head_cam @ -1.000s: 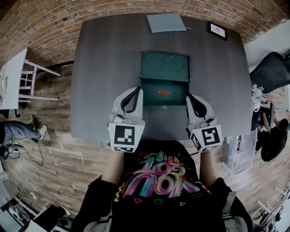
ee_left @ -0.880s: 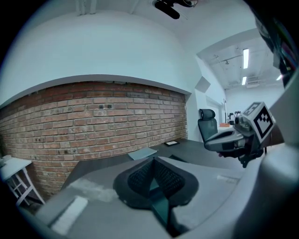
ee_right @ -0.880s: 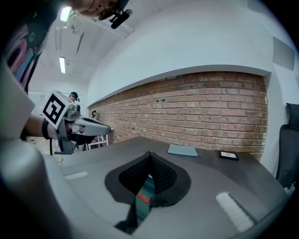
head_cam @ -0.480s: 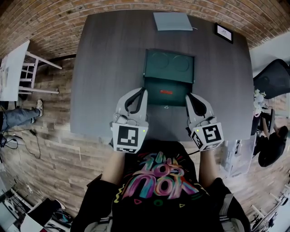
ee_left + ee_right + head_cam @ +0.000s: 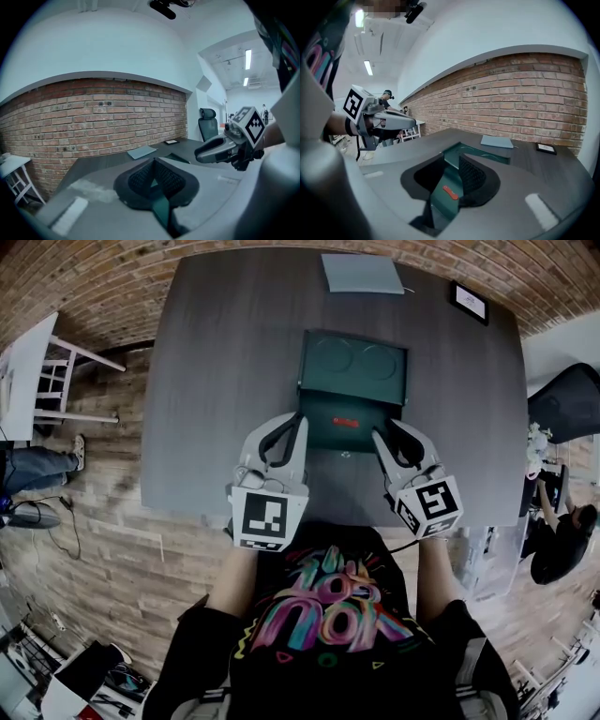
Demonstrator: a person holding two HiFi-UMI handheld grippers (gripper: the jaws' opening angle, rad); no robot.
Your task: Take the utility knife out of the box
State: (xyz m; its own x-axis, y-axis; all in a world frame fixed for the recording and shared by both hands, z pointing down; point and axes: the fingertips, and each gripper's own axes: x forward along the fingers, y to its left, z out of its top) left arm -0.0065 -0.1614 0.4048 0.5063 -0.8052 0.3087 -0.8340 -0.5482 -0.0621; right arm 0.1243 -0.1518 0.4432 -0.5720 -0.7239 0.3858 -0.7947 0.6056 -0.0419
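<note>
**Count of items.** One worktop is carrying four things: one open green box, one red utility knife lying inside it, one grey-blue flat sheet and one small black-framed item. Off the worktop, one black office chair and one white table are standing. Two people are showing in part, a left bystander and a right bystander.

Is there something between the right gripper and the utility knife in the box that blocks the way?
Nothing visible does. The box stands with its lid up, and the utility knife lies bare on its floor. The right gripper, its jaws opening and empty, looks straight at it.
</note>
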